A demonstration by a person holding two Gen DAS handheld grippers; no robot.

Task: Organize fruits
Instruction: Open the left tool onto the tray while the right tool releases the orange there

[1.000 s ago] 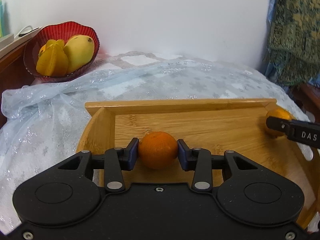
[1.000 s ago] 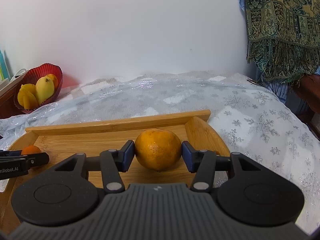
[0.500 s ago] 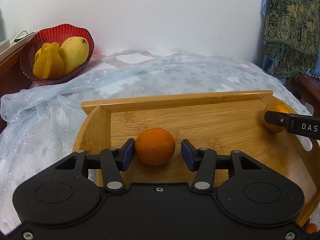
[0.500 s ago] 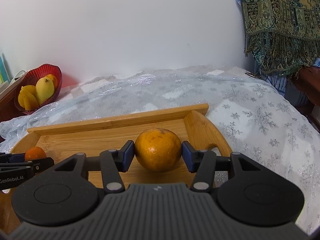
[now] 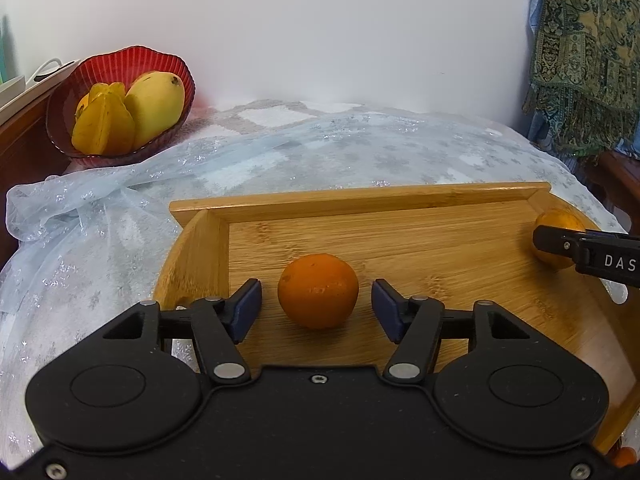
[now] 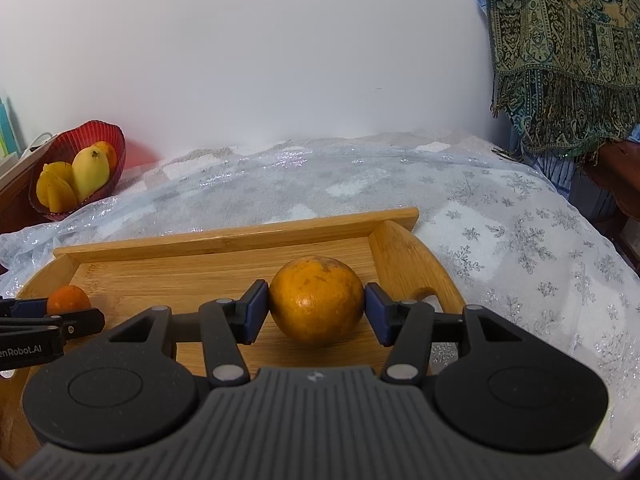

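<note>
A small orange [image 5: 318, 295] rests on the wooden tray [image 5: 420, 236] near its left end. My left gripper [image 5: 316, 307] is open, its blue pads apart on either side of the orange without touching it. A larger yellow-orange fruit [image 6: 317, 299] sits at the tray's right end [image 6: 404, 244]. My right gripper [image 6: 316, 308] is shut on it, both pads against its sides. The small orange [image 6: 69, 299] and the left fingers [image 6: 52, 322] show at the left of the right wrist view. The right fingers [image 5: 588, 252] and larger fruit [image 5: 558, 222] show at the right of the left wrist view.
A red bowl [image 5: 120, 64] with a mango [image 5: 156, 104] and a starfruit [image 5: 103, 120] stands at the back left on a wooden ledge. A silvery snowflake cloth [image 6: 520, 240] covers the table. A patterned fringed fabric [image 6: 560, 48] hangs at the right.
My left gripper has opened and let go of the small orange, which now rests on the tray. My right gripper stays shut on the larger fruit, lowered to the tray.
</note>
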